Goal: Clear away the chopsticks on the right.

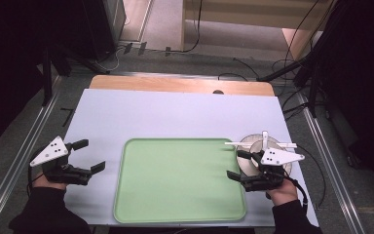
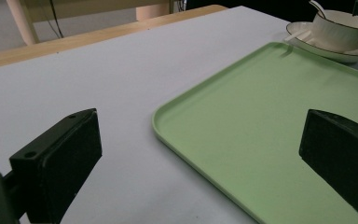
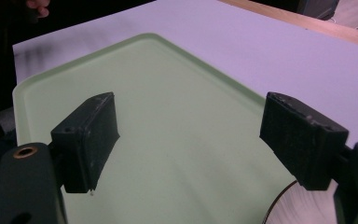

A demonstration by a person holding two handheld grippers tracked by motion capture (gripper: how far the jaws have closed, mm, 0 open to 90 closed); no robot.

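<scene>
Seen from above: white tabletop (image 1: 141,109) with a green tray (image 1: 175,180) lying empty at the middle of the near edge, long axis running left to right. Near the right edge, just beside the tray's far right corner, a white bowl (image 2: 342,28) on a saucer (image 2: 307,42), with a spoon standing in the bowl and a pale stick-like utensil (image 1: 260,144) laid across the rim; exact kind of utensil not clear. Right gripper (image 1: 237,165) held just on the near side of the dish set, partly overlapping it from above, jaws spread wide with nothing between them and pointing left over the tray's right rim rather than at the bowl. Through the right gripper view, only a sliver of the saucer's rim at the lower right, so bowl set off to that gripper's right side and slightly behind its jaws. Left gripper (image 1: 88,157) resting off the tray's left edge, near the near-left corner of the tabletop, jaws likewise spread and empty, aimed right across the tray, the bowl far off at the opposite side. Right hand clearly nearer the dishes; judged as needing a turn toward the far-right before any grasp.
</scene>
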